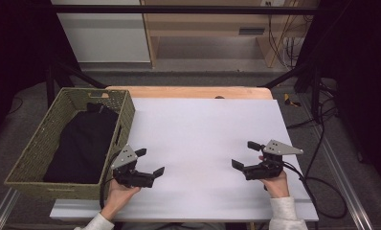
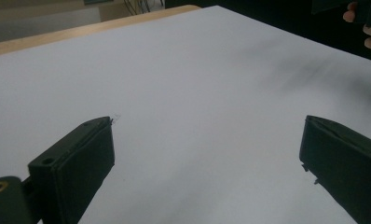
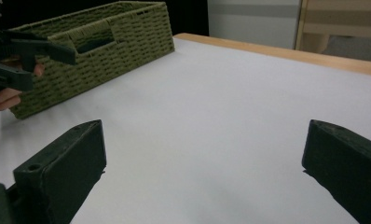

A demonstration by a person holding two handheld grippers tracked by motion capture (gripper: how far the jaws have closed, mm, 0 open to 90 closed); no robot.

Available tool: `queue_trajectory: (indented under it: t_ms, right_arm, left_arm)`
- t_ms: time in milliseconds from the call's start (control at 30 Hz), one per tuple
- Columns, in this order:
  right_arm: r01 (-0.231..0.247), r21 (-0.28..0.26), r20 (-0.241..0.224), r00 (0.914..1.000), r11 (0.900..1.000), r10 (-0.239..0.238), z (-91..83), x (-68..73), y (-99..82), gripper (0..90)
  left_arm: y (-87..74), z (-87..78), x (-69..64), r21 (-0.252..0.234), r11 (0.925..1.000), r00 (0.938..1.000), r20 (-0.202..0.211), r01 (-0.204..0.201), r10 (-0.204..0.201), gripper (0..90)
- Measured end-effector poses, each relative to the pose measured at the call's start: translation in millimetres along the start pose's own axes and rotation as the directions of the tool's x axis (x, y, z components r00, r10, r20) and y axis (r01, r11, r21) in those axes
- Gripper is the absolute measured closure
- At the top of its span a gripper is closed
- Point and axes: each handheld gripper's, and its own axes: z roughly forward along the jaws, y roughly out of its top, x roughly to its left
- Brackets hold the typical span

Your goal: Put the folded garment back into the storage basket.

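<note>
Jaws of both grippers gape wide and empty over bare white table, basket edging the left gripper.

Basket sits on the desk's left edge, garment inside; both hand-held grippers right of the basket.

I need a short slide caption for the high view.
Two open hand-held grippers, left and right, above a white table; black garment in basket.
</note>
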Motion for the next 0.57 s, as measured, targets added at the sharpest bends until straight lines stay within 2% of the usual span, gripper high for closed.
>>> queue_trajectory:
  t_ms: [233,300,367,567]
  right_arm:
    - [-0.019,0.007,-0.002,0.9998,0.9998,0.019,-5.1,-10.9,-18.1,0.0]
    - [-0.019,0.014,0.0,0.9998,0.9997,0.019,-6.7,-12.9,-22.5,0.0]
    - [-0.018,0.022,0.002,0.9998,0.9996,0.018,-7.8,-14.4,-25.6,0.0]
    - [-0.023,0.026,0.007,0.9997,0.9994,0.023,-9.7,-16.4,-28.7,0.0]
  left_arm:
    - [-14.2,0.9,4.9,0.008,1.0,1.0,-0.003,0.002,-0.002,2.9]
    - [-17.7,1.0,6.5,0.008,0.9999,0.9999,-0.001,0.013,-0.013,2.9]
    - [-20.1,1.8,7.9,0.012,0.9997,0.9997,0.002,0.024,-0.024,2.9]
    - [-22.3,4.4,8.2,0.02,0.9996,0.9998,-0.005,0.022,-0.022,2.9]
